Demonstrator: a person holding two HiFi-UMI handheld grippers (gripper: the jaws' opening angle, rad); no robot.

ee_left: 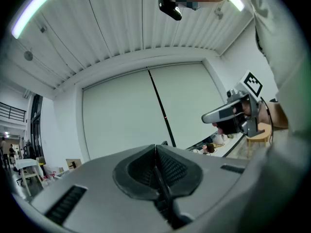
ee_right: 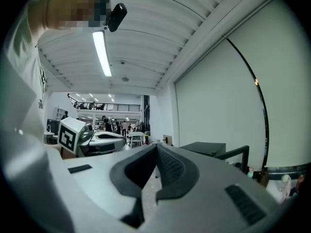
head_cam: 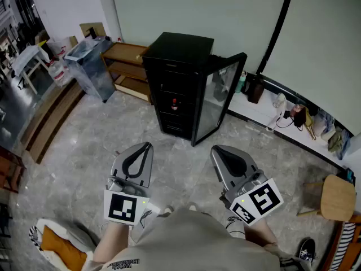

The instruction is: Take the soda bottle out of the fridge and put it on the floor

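A small black fridge [head_cam: 177,81] stands on the grey floor with its glass door [head_cam: 217,97] swung open to the right. Inside, on a middle shelf, a dark soda bottle with a red cap [head_cam: 174,104] is just visible. My left gripper [head_cam: 145,147] and right gripper [head_cam: 217,151] are held side by side well in front of the fridge, both shut and empty. In the left gripper view my left gripper [ee_left: 156,147] points up at the wall. In the right gripper view my right gripper [ee_right: 156,146] has the fridge [ee_right: 206,148] beyond it to the right.
A wooden shelf unit [head_cam: 128,68] and a clear plastic bin [head_cam: 89,66] stand left of the fridge. A white ledge with bottles and clutter [head_cam: 293,120] runs along the right wall. A wooden stool [head_cam: 337,197] is at the right. Wooden steps [head_cam: 48,120] lie to the left.
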